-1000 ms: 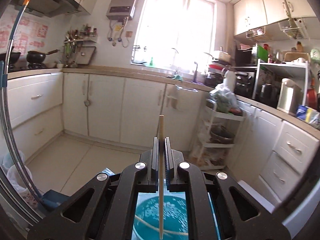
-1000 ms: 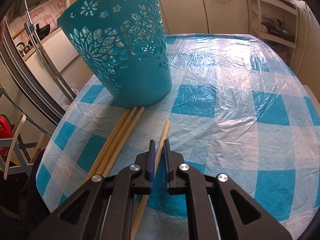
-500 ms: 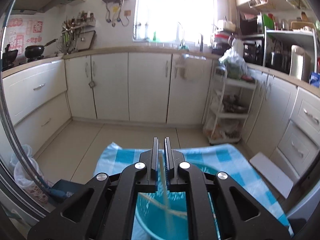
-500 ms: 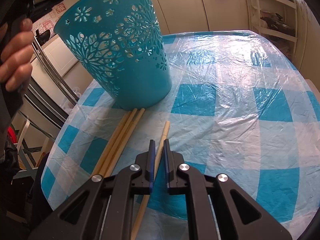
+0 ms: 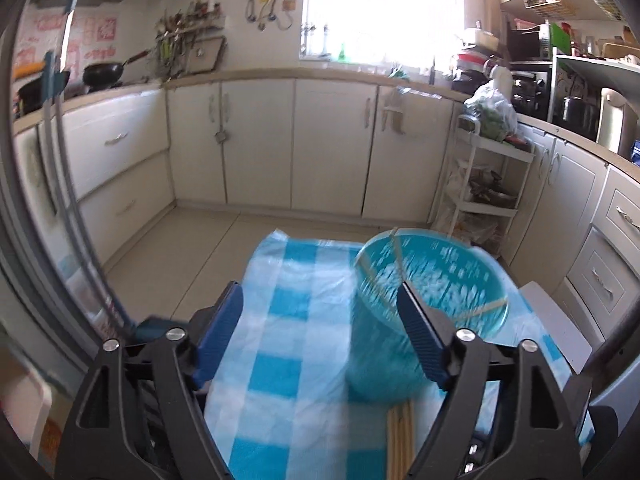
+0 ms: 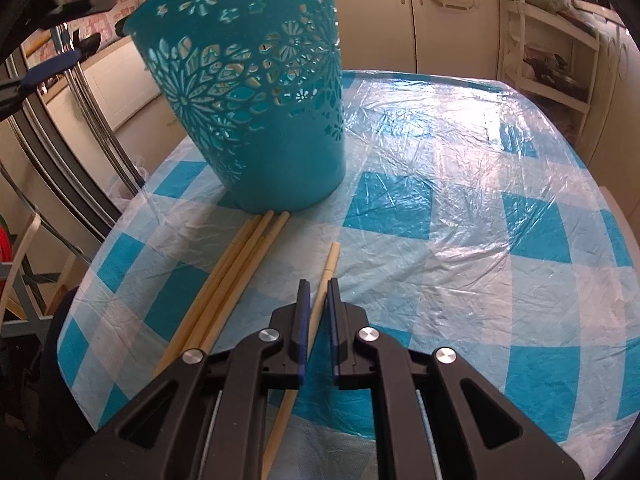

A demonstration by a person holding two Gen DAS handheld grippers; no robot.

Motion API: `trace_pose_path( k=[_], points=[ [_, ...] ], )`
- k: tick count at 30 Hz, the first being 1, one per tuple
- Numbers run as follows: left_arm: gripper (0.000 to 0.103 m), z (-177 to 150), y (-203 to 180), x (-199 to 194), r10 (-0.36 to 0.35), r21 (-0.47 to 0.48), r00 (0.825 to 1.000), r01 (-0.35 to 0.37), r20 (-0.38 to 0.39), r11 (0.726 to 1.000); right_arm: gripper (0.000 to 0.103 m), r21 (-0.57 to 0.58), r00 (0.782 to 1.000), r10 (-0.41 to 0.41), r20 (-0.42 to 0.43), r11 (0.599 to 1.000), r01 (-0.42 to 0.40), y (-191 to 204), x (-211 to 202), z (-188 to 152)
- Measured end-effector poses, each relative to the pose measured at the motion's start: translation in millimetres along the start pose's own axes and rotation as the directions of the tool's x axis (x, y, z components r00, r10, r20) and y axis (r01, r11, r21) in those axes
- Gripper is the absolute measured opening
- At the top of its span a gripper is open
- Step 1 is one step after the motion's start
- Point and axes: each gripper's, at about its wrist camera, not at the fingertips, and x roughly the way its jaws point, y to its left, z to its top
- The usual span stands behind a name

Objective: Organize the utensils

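A table (image 6: 460,184) is covered by a blue-checked plastic sheet (crinkled); on it are set a teal basket (image 6: 256,92) and loose chopsticks (image 6: 224,284).

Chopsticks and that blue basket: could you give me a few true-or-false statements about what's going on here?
1. The teal basket lies on its side. False: it stands upright on the checked tablecloth.
2. Chopsticks already lean inside the basket. True.
3. The left hand-held gripper clamps a chopstick. False: its jaws have just been opening and nothing is between them.
4. The right hand-held gripper is shut on a single chopstick. True.
5. A bundle of chopsticks lies on the cloth, its tips by the basket's base. True.
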Motion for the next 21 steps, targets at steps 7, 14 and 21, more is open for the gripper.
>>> trace_pose_path(
  k=[7,14,21],
  points=[
    [0.080,-30,22,-10,0.023,-0.012,0.996,-0.024,-0.082,1.000,0.009,-0.047,0.998,-0.058,-0.015,0.997,0.057,9,0,0],
    [0.080,-42,18,-21,0.002,0.014,0.996,-0.001,-0.094,1.000,0.009,-0.123,0.997,-0.033,-0.068,0.992,0.024,7,-2,2],
    [0.082,-41,6,-27,0.000,0.049,0.996,0.005,-0.094,0.999,0.026,-0.109,0.996,-0.041,-0.080,0.993,0.032,12,-2,2]
  ],
)
